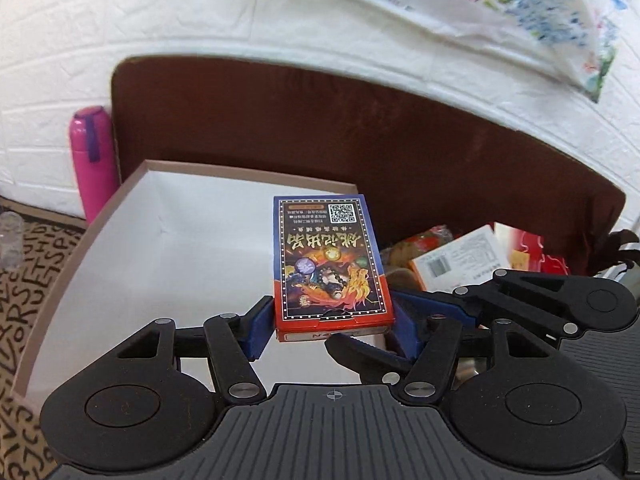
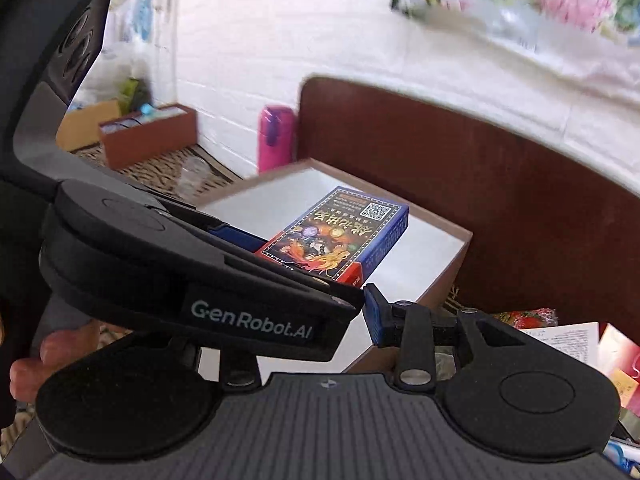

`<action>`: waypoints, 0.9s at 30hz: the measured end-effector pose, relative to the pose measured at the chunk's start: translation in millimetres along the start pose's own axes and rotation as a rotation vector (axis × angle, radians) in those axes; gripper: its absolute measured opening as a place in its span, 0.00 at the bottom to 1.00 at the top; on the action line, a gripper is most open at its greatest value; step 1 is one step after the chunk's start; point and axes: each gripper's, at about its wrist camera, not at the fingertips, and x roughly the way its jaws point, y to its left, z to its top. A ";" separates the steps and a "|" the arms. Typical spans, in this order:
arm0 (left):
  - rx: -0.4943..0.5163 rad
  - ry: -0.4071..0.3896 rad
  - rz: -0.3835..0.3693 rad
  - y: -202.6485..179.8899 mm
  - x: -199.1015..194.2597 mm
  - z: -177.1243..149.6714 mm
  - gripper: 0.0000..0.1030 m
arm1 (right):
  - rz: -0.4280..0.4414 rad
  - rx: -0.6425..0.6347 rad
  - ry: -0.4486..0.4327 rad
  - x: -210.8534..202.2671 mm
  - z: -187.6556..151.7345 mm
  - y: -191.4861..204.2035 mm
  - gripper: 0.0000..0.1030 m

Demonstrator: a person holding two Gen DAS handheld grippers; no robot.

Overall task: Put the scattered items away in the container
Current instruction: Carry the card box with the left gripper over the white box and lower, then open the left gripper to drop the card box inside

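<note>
Card box [image 1: 332,264] clamped by its sides in left gripper [image 1: 334,322], above container [image 1: 60,280] at nine o'clock; right gripper [image 2: 360,312] jaws part-open, empty.

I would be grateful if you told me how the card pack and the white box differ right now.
The card pack is small, closed and brightly printed in red and blue; the white box is much larger, open-topped and plain inside. The card pack is held off the surface between the left tongs, above the box, while the box rests on the patterned mat. Both are rectangular.
</note>
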 end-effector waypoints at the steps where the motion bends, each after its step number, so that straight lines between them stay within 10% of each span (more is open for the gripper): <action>1: -0.009 0.011 -0.010 5.9 10.6 5.3 0.63 | -0.004 0.005 0.015 9.3 2.2 -4.1 0.43; 18: -0.189 0.200 -0.103 62.9 147.6 42.3 0.73 | -0.082 -0.077 0.189 123.4 22.7 -38.6 0.42; 22: -0.251 0.245 -0.032 63.9 152.5 36.3 0.99 | -0.126 -0.146 0.168 121.7 17.9 -31.9 0.70; 27: -0.288 0.246 -0.043 62.5 136.5 29.3 1.00 | -0.144 -0.165 0.114 101.4 15.5 -28.7 0.84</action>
